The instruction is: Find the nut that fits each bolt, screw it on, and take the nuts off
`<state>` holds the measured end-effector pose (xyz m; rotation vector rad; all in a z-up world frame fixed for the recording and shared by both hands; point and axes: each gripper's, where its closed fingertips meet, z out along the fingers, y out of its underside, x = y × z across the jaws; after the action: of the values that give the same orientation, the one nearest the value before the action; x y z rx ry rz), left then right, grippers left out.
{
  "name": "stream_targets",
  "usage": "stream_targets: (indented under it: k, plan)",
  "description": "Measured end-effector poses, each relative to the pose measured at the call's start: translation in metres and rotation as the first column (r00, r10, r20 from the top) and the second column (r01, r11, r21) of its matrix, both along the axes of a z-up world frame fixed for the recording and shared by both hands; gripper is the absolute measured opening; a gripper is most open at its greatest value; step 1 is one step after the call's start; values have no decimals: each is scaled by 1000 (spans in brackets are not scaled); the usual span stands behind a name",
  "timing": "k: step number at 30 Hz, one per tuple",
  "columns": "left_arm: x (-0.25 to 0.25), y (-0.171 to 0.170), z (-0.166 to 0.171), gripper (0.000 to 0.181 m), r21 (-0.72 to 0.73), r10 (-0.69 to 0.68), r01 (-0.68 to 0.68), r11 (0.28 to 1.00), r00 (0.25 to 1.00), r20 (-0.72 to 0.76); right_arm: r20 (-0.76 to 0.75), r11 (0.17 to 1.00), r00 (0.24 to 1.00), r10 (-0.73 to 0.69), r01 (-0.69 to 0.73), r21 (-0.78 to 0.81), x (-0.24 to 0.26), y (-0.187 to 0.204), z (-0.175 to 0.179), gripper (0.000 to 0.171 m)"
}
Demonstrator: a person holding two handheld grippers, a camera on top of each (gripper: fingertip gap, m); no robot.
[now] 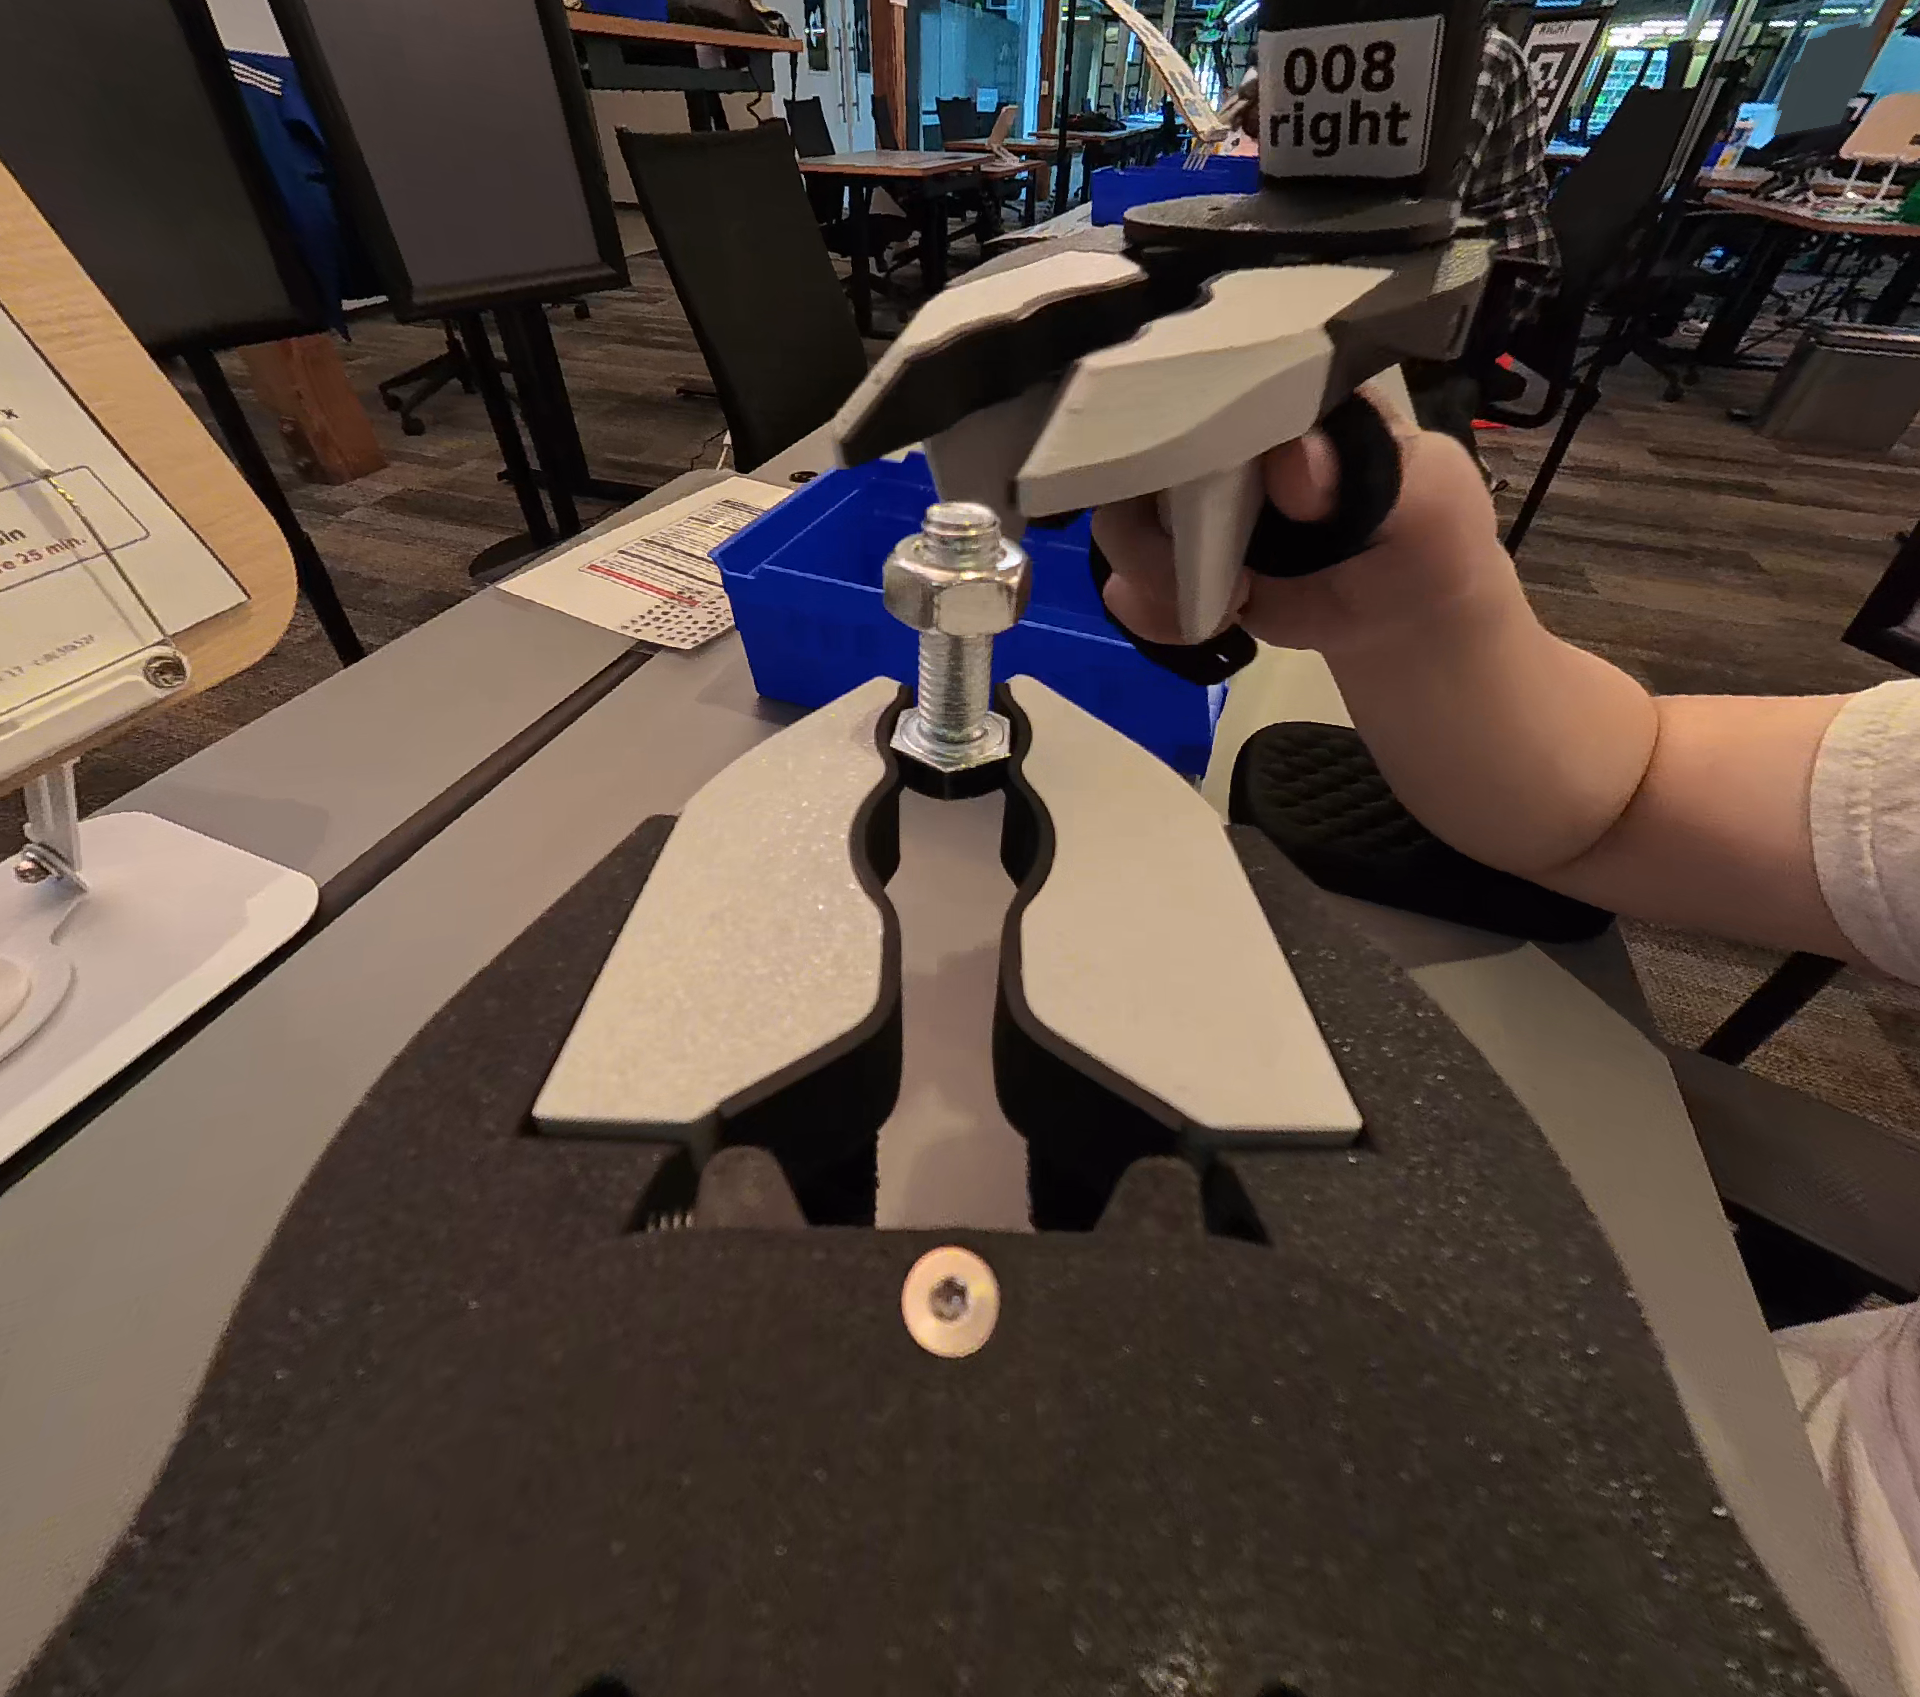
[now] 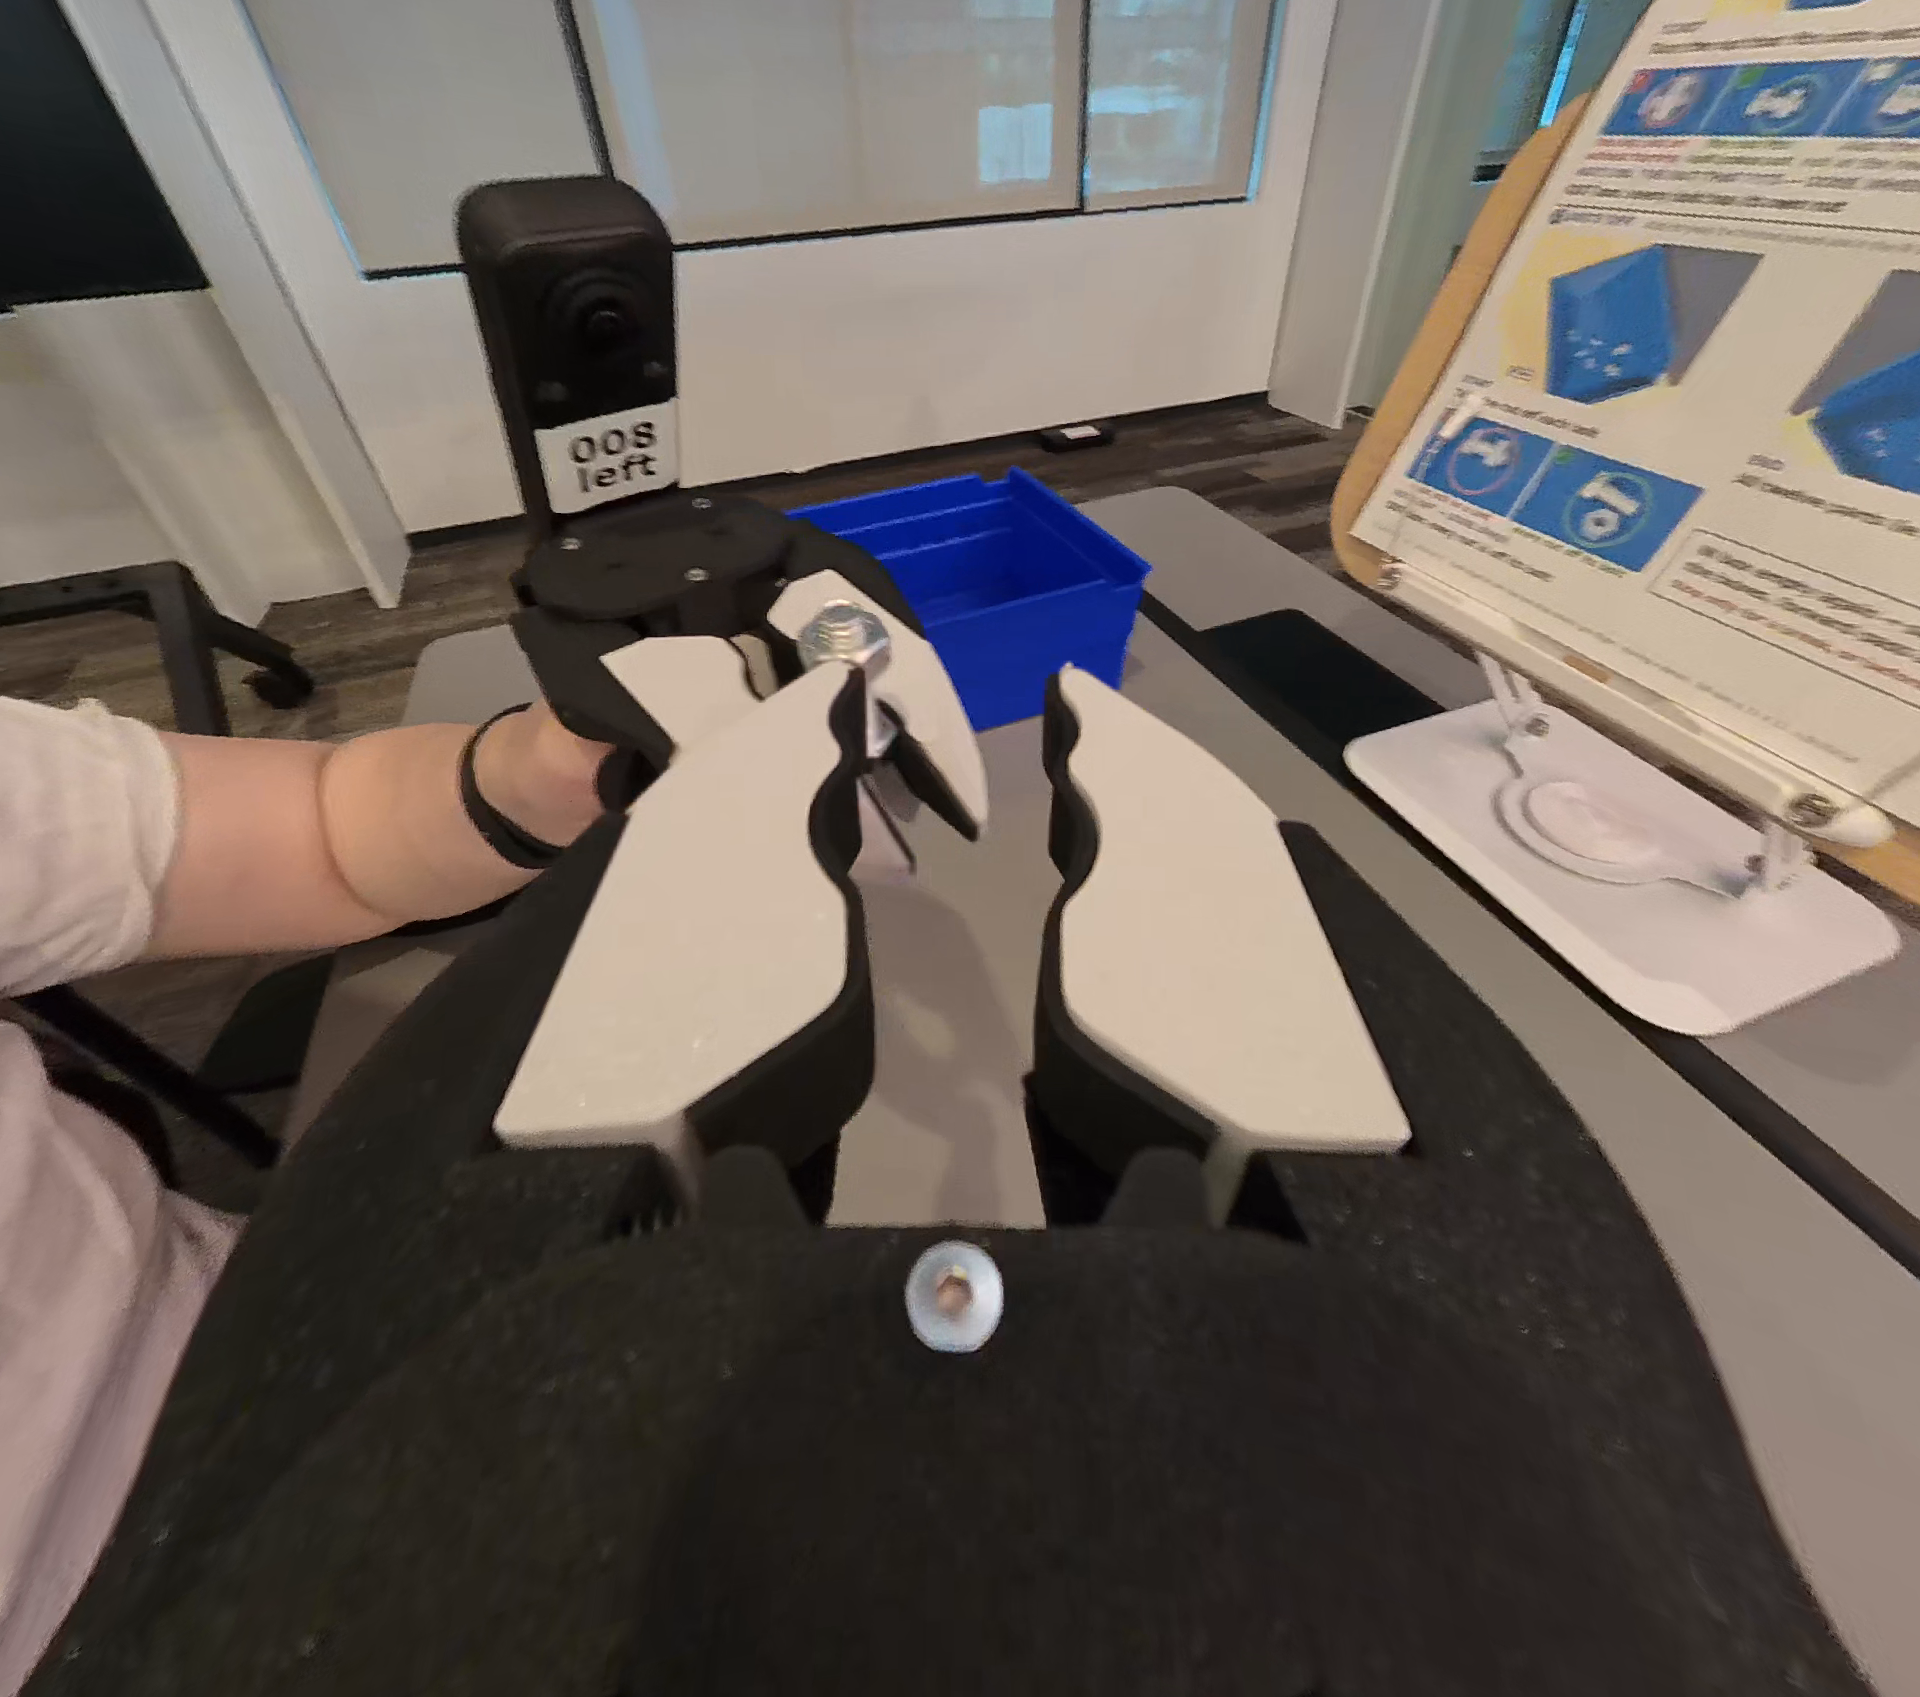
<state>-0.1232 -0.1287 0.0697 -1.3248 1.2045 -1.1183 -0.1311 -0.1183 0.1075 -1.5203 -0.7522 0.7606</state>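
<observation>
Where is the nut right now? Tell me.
In the left wrist view the nut sits near the top of the upright bolt, whose head the left gripper clamps, just below the right gripper and before the blue bin.

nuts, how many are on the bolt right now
1. The nut sits near the top of the upright bolt, whose head the left claw grips. The right claw is open and empty. The blue bin's visible floor holds none.

My right gripper [image 2: 951,712] fills the lower frame, its 2 fingers spread apart and empty. At centre left, the left gripper [image 2: 831,717] clamps a bolt [image 2: 878,728] carrying 1 nut [image 2: 844,631], before a blue bin [image 2: 1023,608].
</observation>
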Motion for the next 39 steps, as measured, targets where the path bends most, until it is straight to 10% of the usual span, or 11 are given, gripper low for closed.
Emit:
stream_targets:
  k: [39]
  plan:
    - [1,-13,8,14,-15,-49,50,999,998,28,-196,975,964,178,-200,-96,-3,-3,2,30]
